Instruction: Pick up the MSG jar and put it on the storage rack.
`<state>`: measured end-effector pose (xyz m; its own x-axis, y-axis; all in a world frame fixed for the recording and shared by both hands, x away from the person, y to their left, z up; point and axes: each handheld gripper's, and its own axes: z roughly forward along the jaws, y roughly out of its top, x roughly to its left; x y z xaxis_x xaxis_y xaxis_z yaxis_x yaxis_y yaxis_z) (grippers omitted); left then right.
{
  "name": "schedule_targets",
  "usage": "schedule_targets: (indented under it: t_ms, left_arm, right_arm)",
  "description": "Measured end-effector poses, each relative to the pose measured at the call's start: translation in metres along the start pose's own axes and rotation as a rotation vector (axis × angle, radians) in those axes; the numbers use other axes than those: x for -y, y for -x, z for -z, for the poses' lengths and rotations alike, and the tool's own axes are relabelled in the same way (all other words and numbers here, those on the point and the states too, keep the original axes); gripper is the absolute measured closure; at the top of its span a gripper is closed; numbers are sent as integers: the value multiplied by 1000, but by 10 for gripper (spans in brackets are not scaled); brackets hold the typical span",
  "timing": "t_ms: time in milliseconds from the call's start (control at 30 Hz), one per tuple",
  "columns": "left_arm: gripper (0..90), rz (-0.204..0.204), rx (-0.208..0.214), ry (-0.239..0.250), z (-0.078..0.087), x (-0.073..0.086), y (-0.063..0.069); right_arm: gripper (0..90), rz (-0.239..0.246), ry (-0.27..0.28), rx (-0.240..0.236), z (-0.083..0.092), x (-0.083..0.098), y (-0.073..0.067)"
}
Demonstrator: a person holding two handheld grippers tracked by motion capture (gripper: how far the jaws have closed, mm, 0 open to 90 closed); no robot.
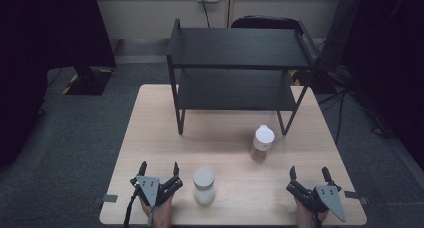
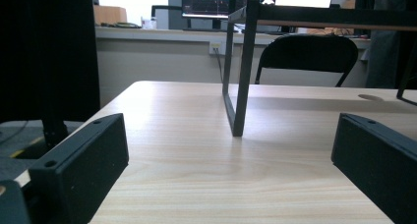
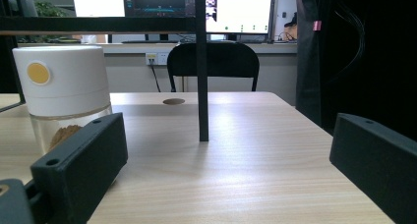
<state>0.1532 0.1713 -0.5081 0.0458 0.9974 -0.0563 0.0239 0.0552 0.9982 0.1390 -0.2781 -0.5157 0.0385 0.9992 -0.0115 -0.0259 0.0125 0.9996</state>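
I see my left gripper (image 1: 159, 169) released, lower left | right gripper (image 1: 309, 173) released, lower right | white jar (image 1: 204, 185) just beside the left one; spice jar (image 1: 262, 143) mid-frame, before the black shelf (image 1: 237, 68).

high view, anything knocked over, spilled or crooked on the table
Nothing stands out. The white-lidded clear jar of brown powder and the white-capped clear jar both stand upright on the light wooden table, with no spill, and the black two-tier metal shelf sits square.
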Motion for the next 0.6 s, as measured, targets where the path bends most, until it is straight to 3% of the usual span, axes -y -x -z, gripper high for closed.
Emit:
schedule_targets:
  t_ms: [200,400,600]
  left_arm:
    - [0,-20,14,24,7,-8,-3]
    - [2,30,36,79,19,-24,-1]
    - [3,40,73,134,27,-38,0]
  right_arm:
    - [0,1,0,10,0,0,-2]
    - [0,1,0,10,0,0,-2]
    - [0,1,0,11,0,0,-2]
